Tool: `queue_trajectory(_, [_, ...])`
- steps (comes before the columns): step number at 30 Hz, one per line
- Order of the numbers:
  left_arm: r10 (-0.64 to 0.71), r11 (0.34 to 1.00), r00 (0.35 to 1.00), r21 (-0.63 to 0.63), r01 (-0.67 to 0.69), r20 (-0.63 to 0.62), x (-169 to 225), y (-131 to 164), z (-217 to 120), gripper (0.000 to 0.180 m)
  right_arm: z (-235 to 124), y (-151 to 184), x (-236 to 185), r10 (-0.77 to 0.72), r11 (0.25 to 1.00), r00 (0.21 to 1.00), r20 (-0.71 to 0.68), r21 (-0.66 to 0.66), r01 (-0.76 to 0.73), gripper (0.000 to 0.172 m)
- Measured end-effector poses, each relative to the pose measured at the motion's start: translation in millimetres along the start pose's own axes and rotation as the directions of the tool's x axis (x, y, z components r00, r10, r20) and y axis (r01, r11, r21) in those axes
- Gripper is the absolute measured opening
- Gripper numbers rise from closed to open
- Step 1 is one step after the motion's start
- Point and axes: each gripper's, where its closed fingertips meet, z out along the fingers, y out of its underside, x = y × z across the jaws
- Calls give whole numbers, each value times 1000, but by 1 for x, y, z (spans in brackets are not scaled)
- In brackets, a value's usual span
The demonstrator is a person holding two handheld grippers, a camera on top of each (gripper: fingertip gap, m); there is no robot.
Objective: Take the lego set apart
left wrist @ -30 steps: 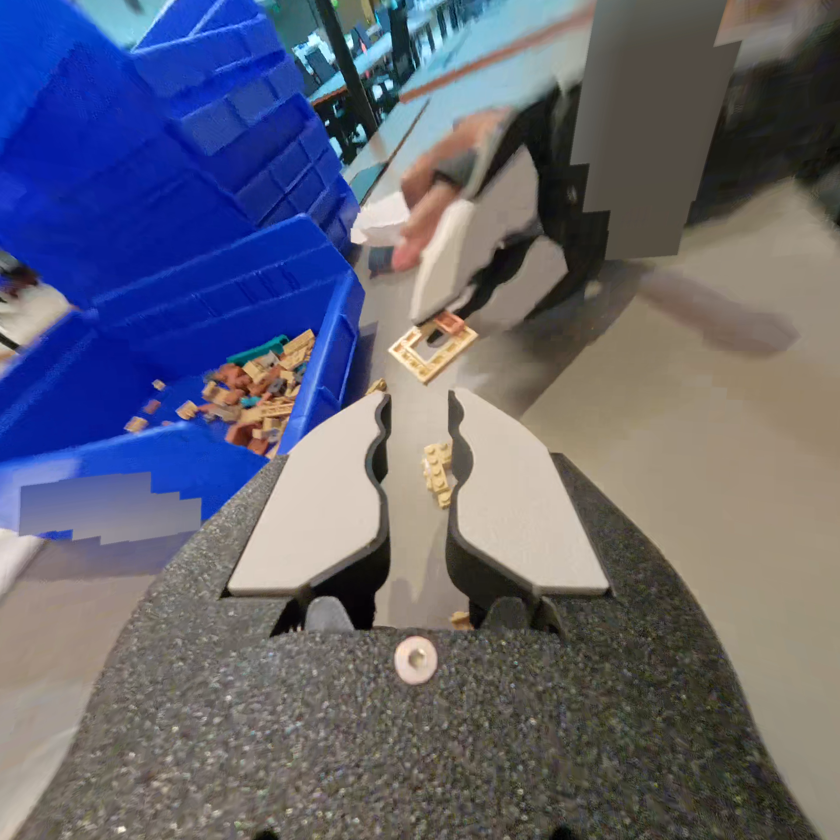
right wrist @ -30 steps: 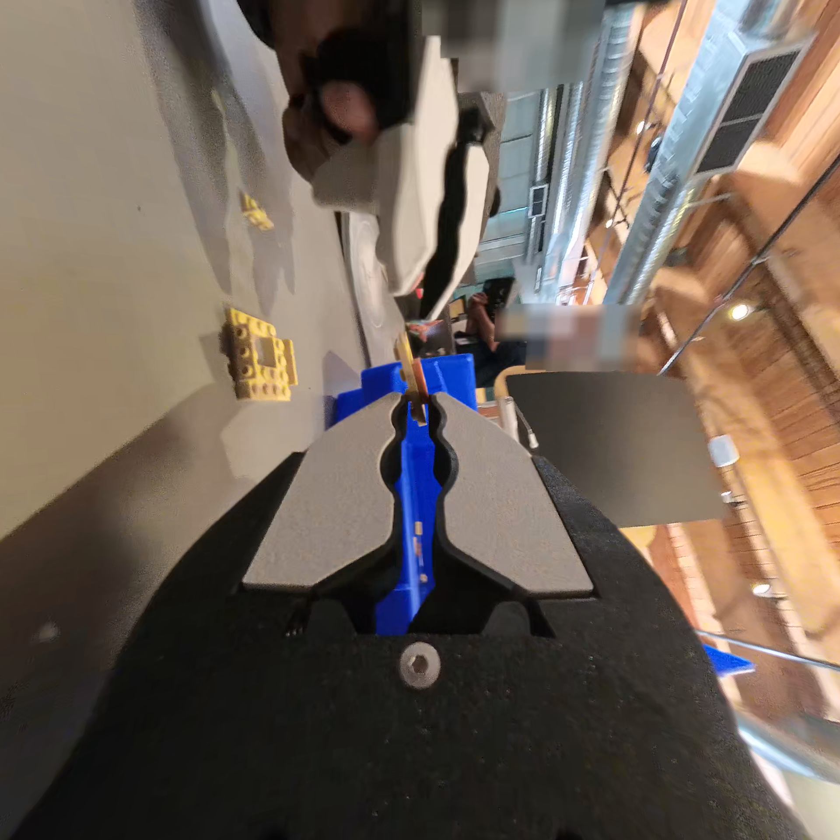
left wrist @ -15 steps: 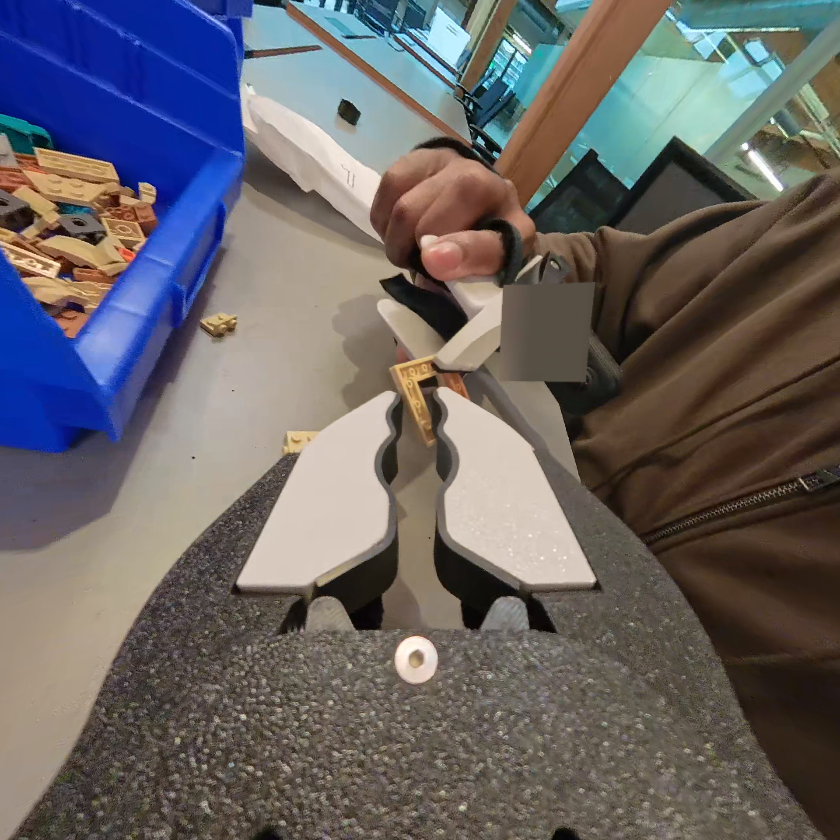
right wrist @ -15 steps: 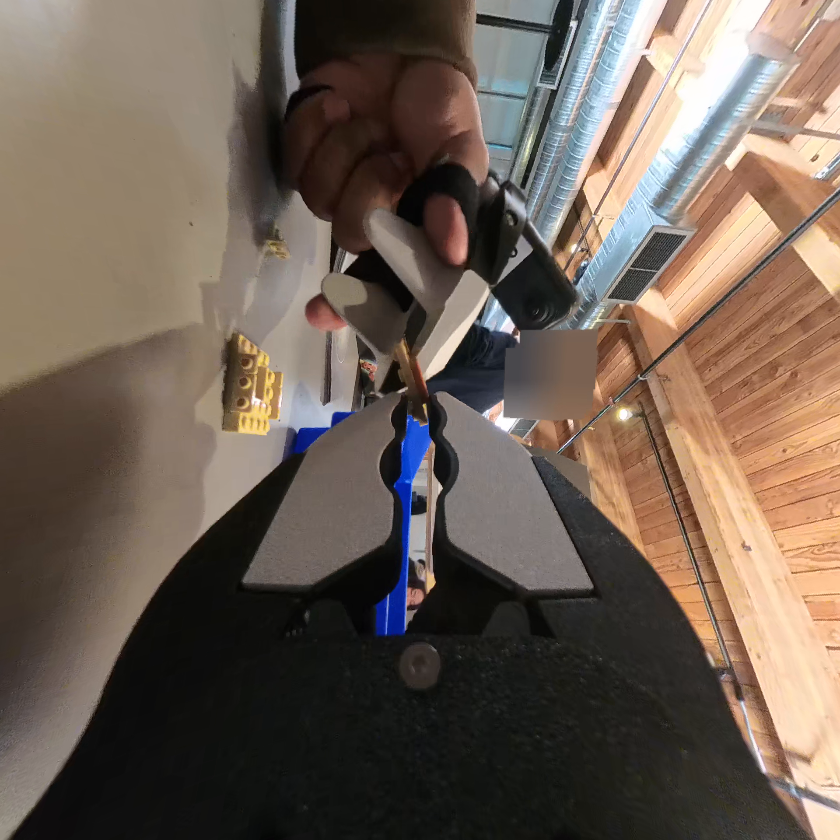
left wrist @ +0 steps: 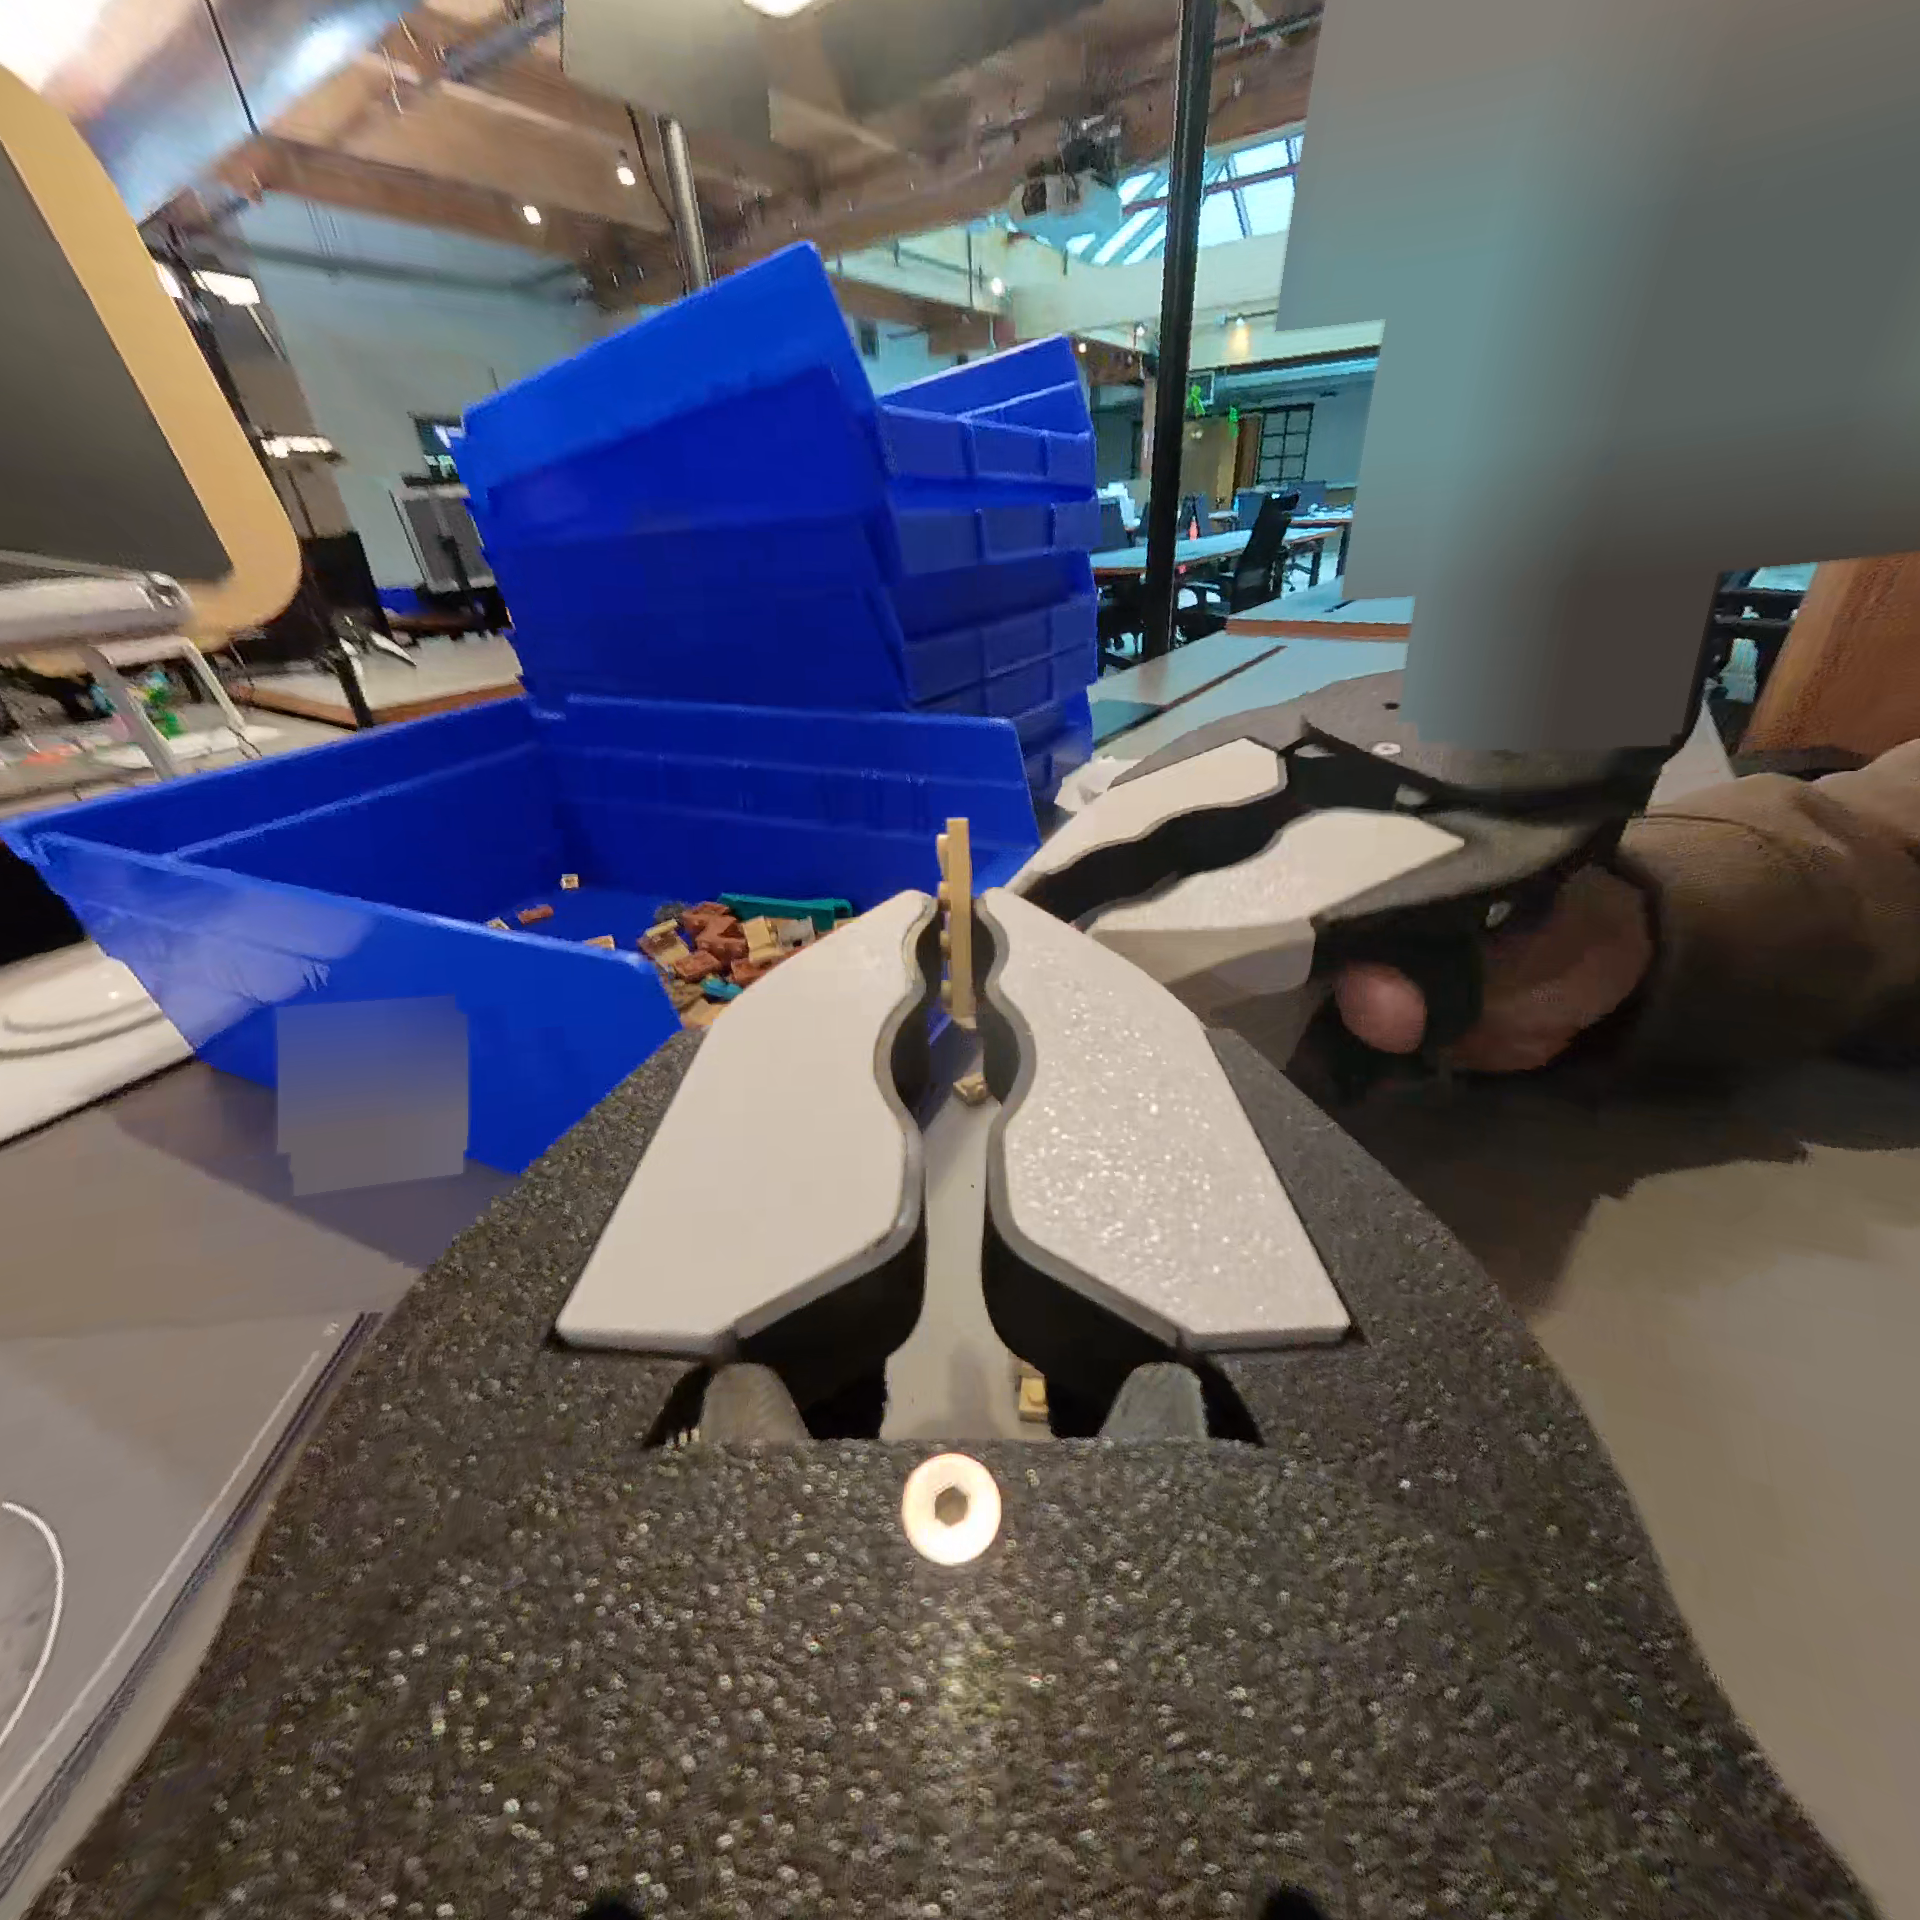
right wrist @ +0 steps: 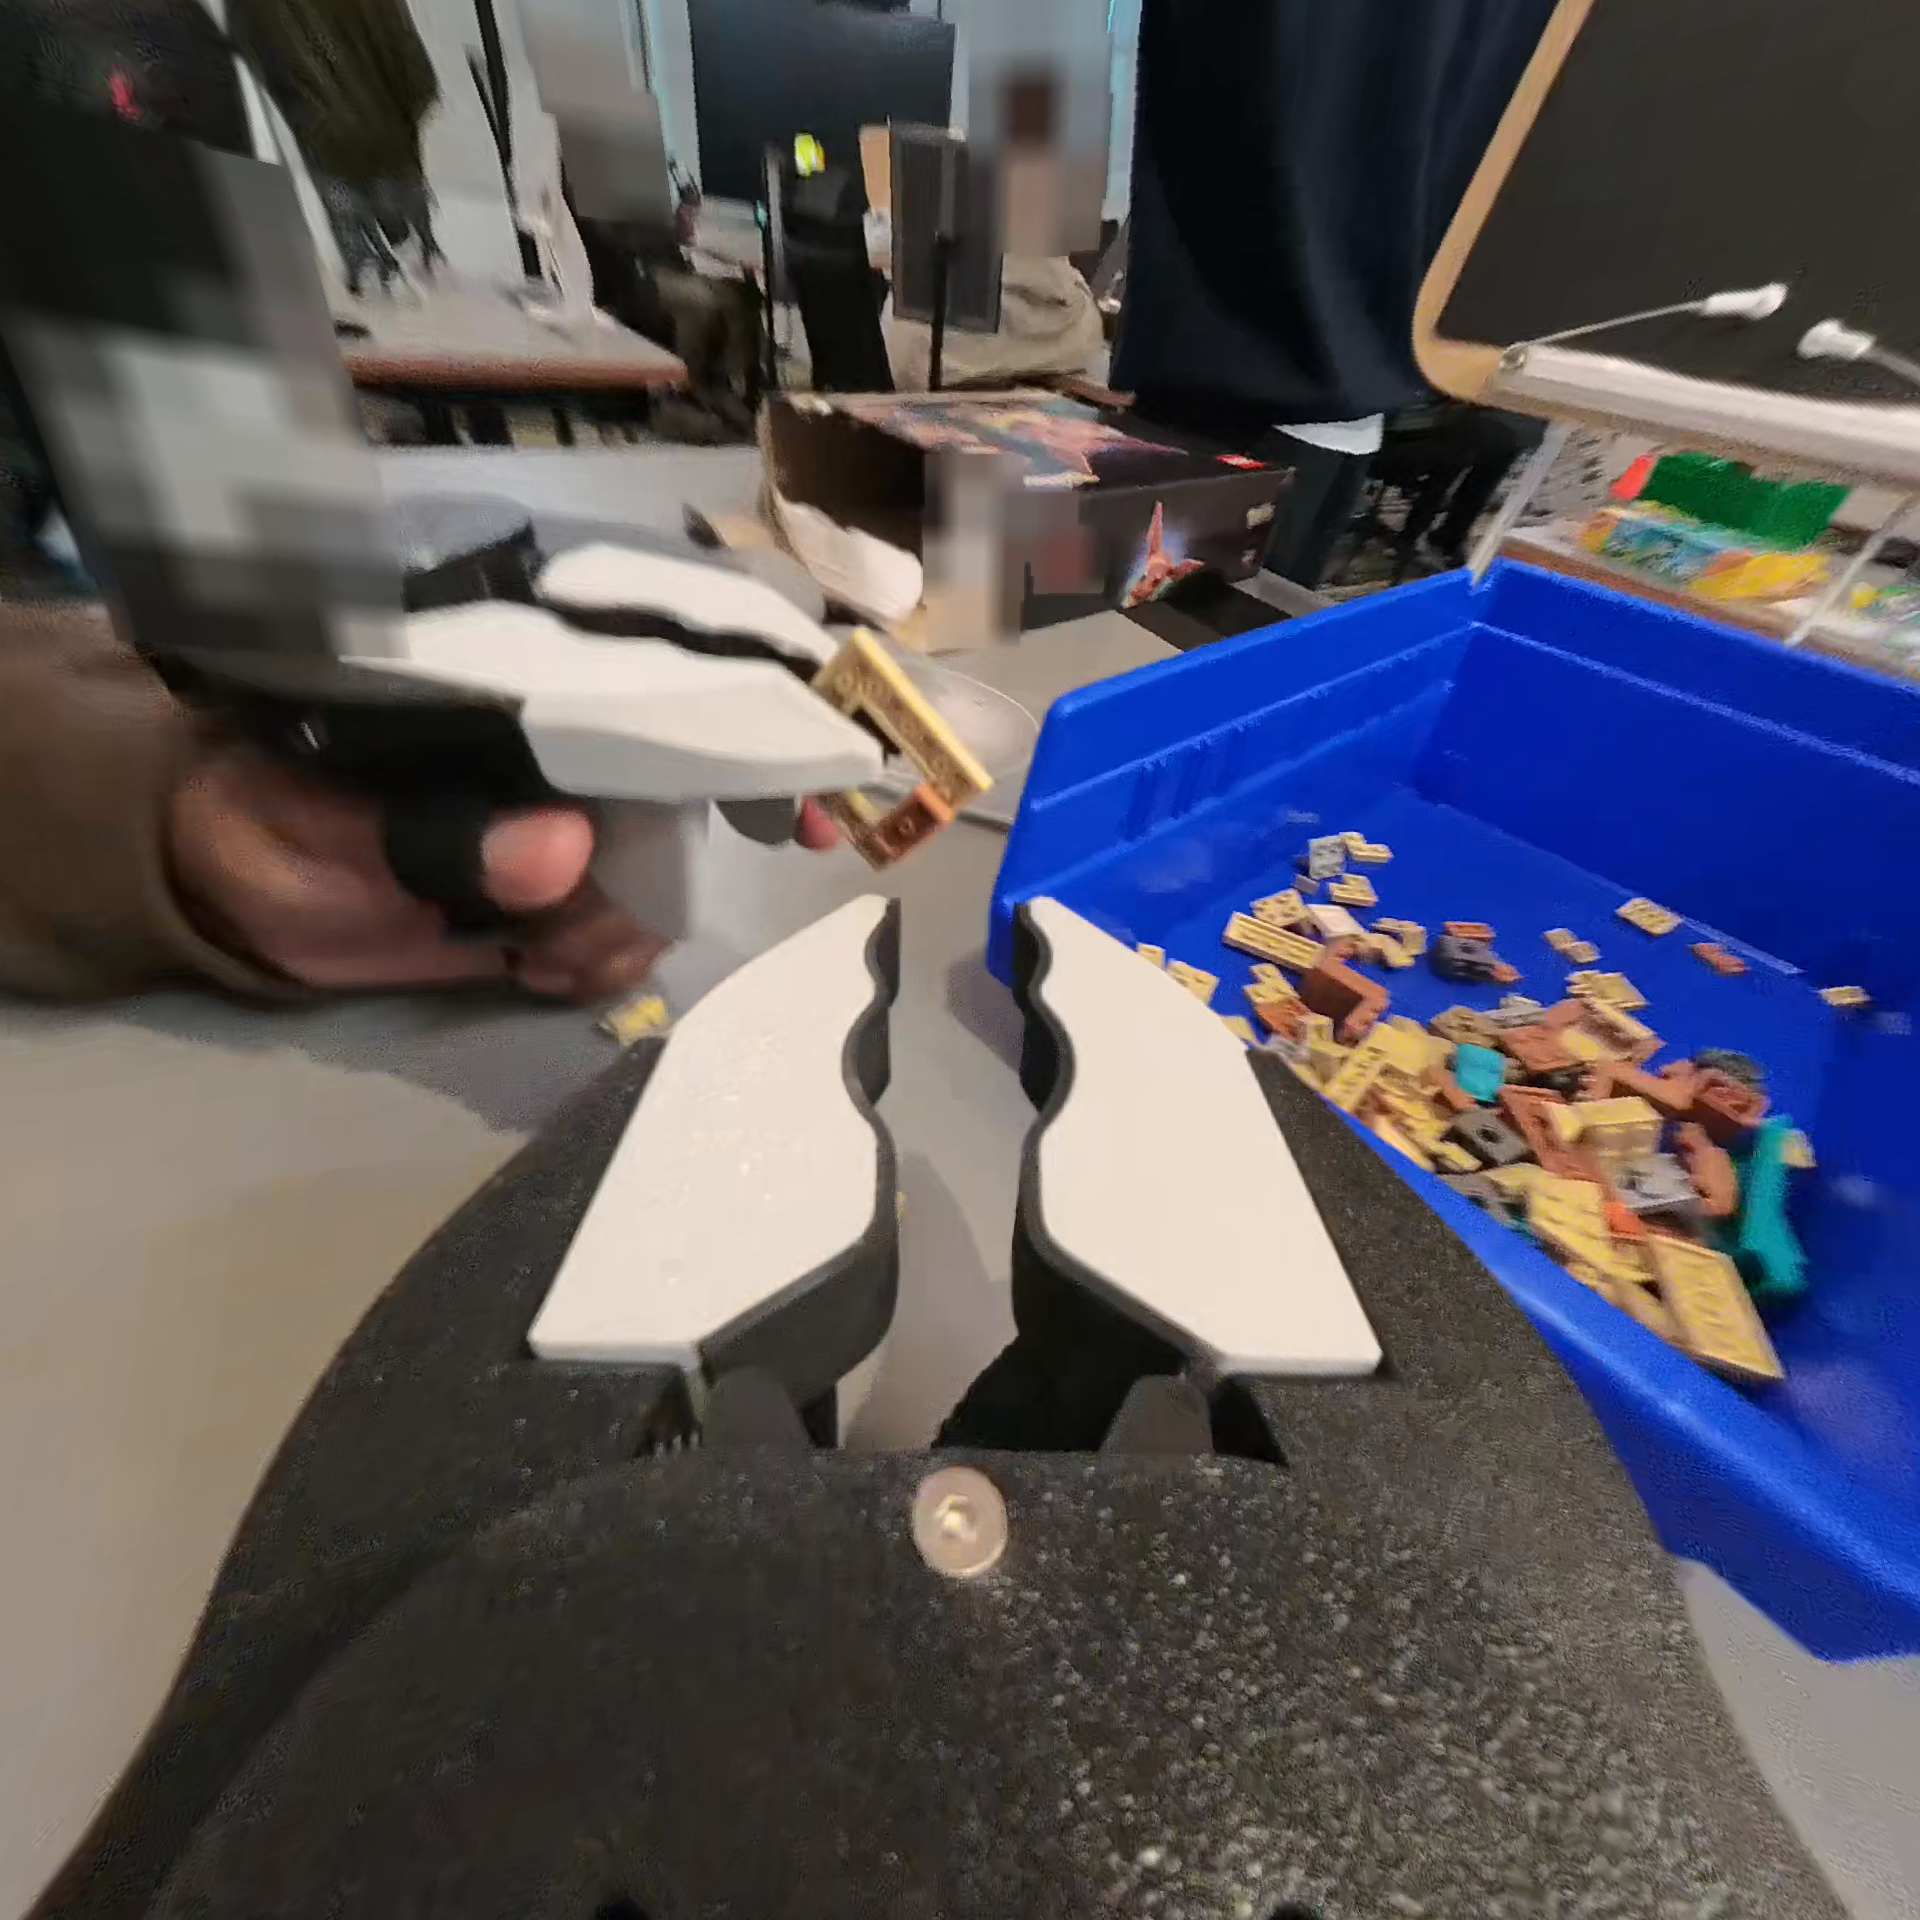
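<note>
Pinching a tan plate (left wrist: 957,914) edge-up, the left tool (left wrist: 956,906) now holds it alone; the right tool (right wrist: 956,914) has spread empty beside the blue bin (right wrist: 1226,707).

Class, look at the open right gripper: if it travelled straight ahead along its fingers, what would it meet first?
Probably the near corner of the blue bin, just ahead of the right gripper; depth is uncertain.

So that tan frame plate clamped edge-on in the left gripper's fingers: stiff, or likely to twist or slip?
The tan frame plate looks like rigid plastic, so probably stiff and light. The left gripper pinches only one thin side, so it may pivot if bumped. The brown piece on its far corner might pop off under a knock.
</note>
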Motion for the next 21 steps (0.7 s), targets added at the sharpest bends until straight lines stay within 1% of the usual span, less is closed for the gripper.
queue_trajectory(2, [26,999,1000,27,-26,-3,4,-2,1,4,1,-5,-4,79,997,996,30,24,-79,20])
queue_trajectory(3, [30,999,1000,40,-30,-2,6,-4,1,4,1,-6,-6,95,995,995,37,28,-96,20])
queue_trajectory(7, [9,999,1000,46,-8,-20,9,-2,3,4,1,-13,-9,101,992,994,35,68,-103,19])
queue_trajectory(9, [4,998,999,56,-2,-33,11,-3,3,4,0,-17,-8,107,990,994,21,92,-108,16])
queue_trajectory(13, [-8,998,999,62,11,-47,12,-3,3,5,1,-17,-6,126,987,992,15,97,-127,13])
queue_trajectory(15, [-3,999,999,50,6,-53,12,-2,3,5,0,-17,-4,111,990,994,7,90,-111,11])
queue_trajectory(19, [81,997,996,-8,-81,-37,10,3,3,11,-3,-16,4,65,995,998,-17,71,-63,9])
queue_trajectory(20, [107,994,994,-27,-108,-35,10,5,3,10,-4,-16,4,57,996,998,-13,65,-56,9])
queue_trajectory(21, [135,990,990,-46,-136,-36,11,7,4,5,-4,-16,4,46,997,999,-12,58,-45,9])
